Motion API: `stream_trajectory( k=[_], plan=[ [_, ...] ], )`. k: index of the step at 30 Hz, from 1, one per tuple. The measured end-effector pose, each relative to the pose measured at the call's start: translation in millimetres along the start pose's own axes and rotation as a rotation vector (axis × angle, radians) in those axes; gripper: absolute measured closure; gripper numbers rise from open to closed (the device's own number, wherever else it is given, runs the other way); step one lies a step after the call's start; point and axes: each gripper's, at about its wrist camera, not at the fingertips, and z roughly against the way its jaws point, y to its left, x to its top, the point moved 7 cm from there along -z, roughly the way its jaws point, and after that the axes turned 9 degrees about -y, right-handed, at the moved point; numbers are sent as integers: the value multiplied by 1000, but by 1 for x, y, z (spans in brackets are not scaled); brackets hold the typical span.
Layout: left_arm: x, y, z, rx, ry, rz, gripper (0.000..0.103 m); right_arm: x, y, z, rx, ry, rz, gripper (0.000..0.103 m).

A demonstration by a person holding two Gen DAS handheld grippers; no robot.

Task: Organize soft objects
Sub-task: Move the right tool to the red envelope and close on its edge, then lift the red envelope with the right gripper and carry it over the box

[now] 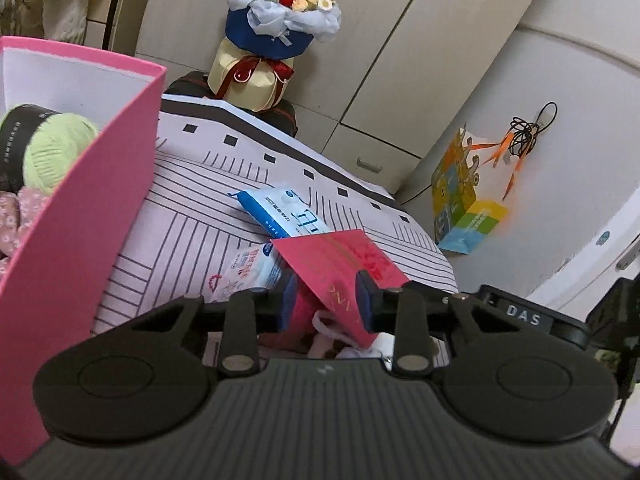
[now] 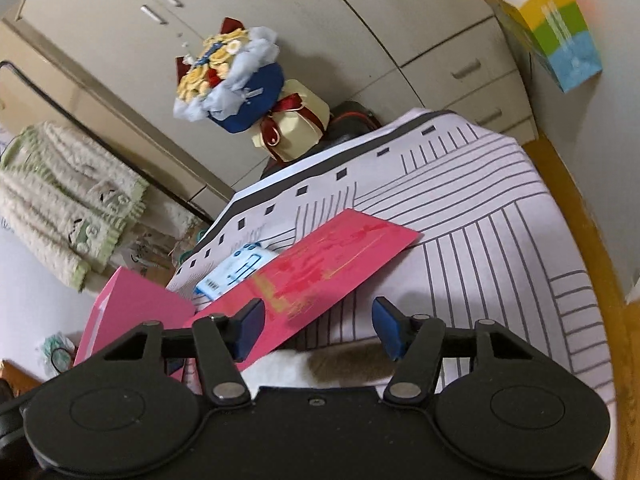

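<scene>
While the left gripper (image 1: 328,300) is framing the red envelope (image 1: 340,264) low in its view, its jaws are standing apart with the envelope's lower edge between them, and whether the pads are pressing on it cannot be told. The right gripper (image 2: 318,326) is hanging released, jaws wide, above a fluffy white and brown thing (image 2: 332,364). Further off, two wipe packs (image 1: 280,212) are lying on the striped tabletop (image 1: 192,220). At the left edge, the pink box (image 1: 80,208) is holding green yarn (image 1: 56,152). Beyond, a bouquet (image 1: 280,4) is standing against cupboards.
</scene>
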Motion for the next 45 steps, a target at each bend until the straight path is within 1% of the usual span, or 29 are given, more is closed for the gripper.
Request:
stream_trajectory(
  k=[4,7,8,10,12,13,14,15,16,18,22,31,34,42,45],
  plan=[
    [-4,0,-9,2,20,15,72,-2,-10,-14,6,18,-63,39],
    [-7,2,-17,6,26,25,72,-4,-14,-22,15,10,-102,39],
    [-9,2,-20,13,30,28,72,-3,-14,-23,20,2,-117,40],
    [-11,3,-22,12,25,41,72,-4,-14,-26,32,-5,-139,44],
    [-13,5,-24,5,21,54,72,-5,-14,-29,47,-3,-162,60],
    [-13,5,-24,1,20,60,76,-6,-14,-30,61,-2,-172,66],
    [-13,4,-25,-6,19,62,83,-6,-13,-30,72,-6,-181,69],
    [-14,4,-24,-4,18,63,86,-6,-13,-29,75,-12,-183,75],
    [-14,3,-24,-15,16,62,91,-6,-12,-27,79,-18,-180,77],
    [-14,0,-21,-31,19,51,92,-5,-10,-23,92,-27,-174,82],
    [-12,-8,-11,-45,15,13,92,-2,0,-12,99,-39,-134,86],
    [-8,-18,27,-75,9,-53,91,-2,27,20,117,-43,-36,86],
    [-12,-18,42,-87,15,-70,91,-10,37,33,117,-44,10,86],
    [-22,-15,85,-123,20,-120,91,-35,54,67,150,-48,38,86],
    [-25,-18,101,-112,10,-172,91,-44,61,80,160,-46,55,86]
  ],
)
